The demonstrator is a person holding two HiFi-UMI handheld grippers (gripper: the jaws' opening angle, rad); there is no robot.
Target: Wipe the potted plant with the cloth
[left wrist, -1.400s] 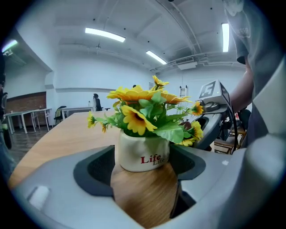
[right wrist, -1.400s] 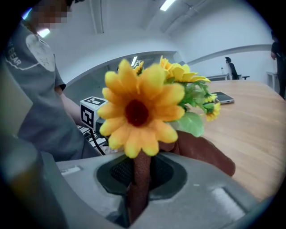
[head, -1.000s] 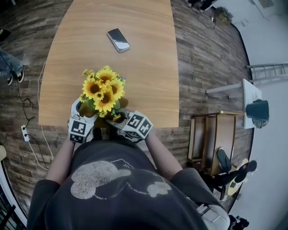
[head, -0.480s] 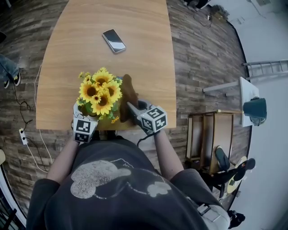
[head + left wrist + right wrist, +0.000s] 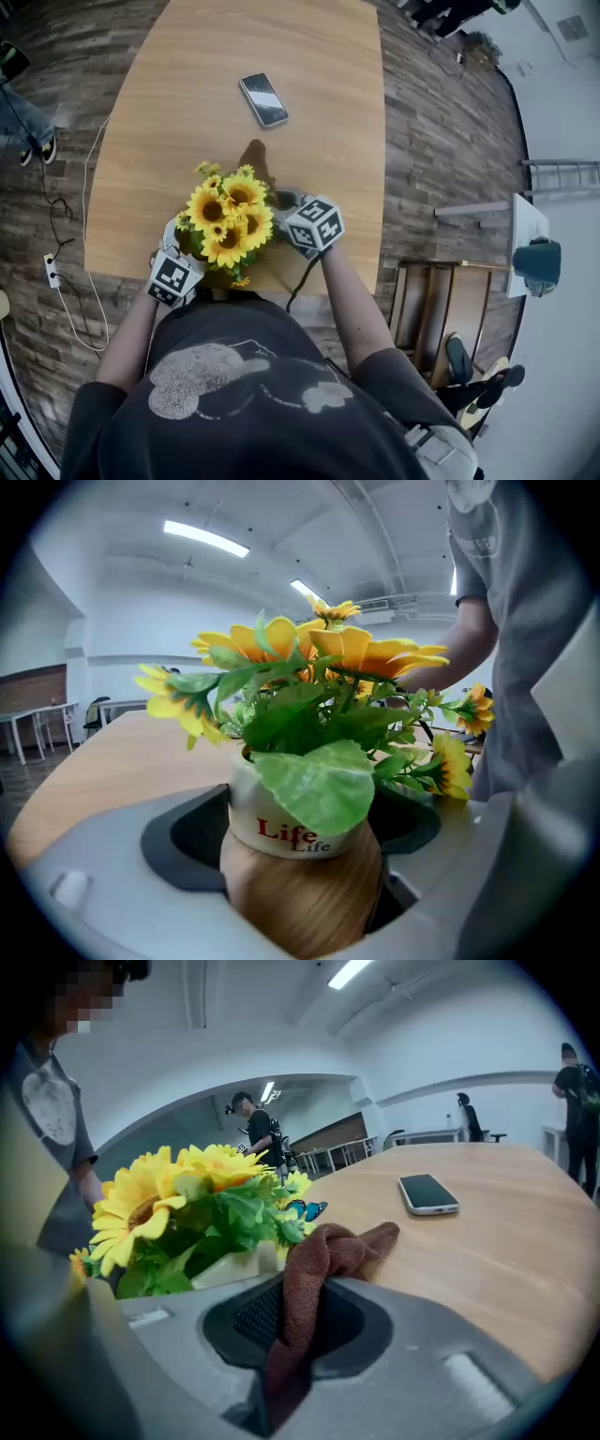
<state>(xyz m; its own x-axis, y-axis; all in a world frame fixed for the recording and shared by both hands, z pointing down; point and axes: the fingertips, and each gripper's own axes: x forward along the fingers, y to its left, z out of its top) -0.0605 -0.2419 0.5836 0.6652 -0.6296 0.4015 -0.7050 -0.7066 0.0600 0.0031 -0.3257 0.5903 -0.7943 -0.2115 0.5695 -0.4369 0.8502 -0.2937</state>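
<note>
The potted plant [image 5: 228, 217] is a bunch of yellow sunflowers in a white and wood-coloured pot [image 5: 302, 841]. It stands near the front edge of the wooden table [image 5: 319, 131]. My left gripper [image 5: 180, 251] is at the pot's left side, and its wide jaws stand round the pot without visibly pressing on it. My right gripper [image 5: 284, 201] is at the plant's right side, shut on a brown cloth [image 5: 309, 1279]. The cloth's bunched end [image 5: 255, 159] sticks out past the jaws, beside the leaves [image 5: 234, 1218].
A phone [image 5: 263, 99] lies screen up farther back on the table, seen also as the phone [image 5: 427, 1194] in the right gripper view. A wooden chair [image 5: 441, 281] stands right of the table. Cables and a socket strip [image 5: 52, 272] lie on the floor at the left.
My right gripper has carried the cloth from the near side of the pot round to the plant's far right side. The left gripper has stayed at the pot.
</note>
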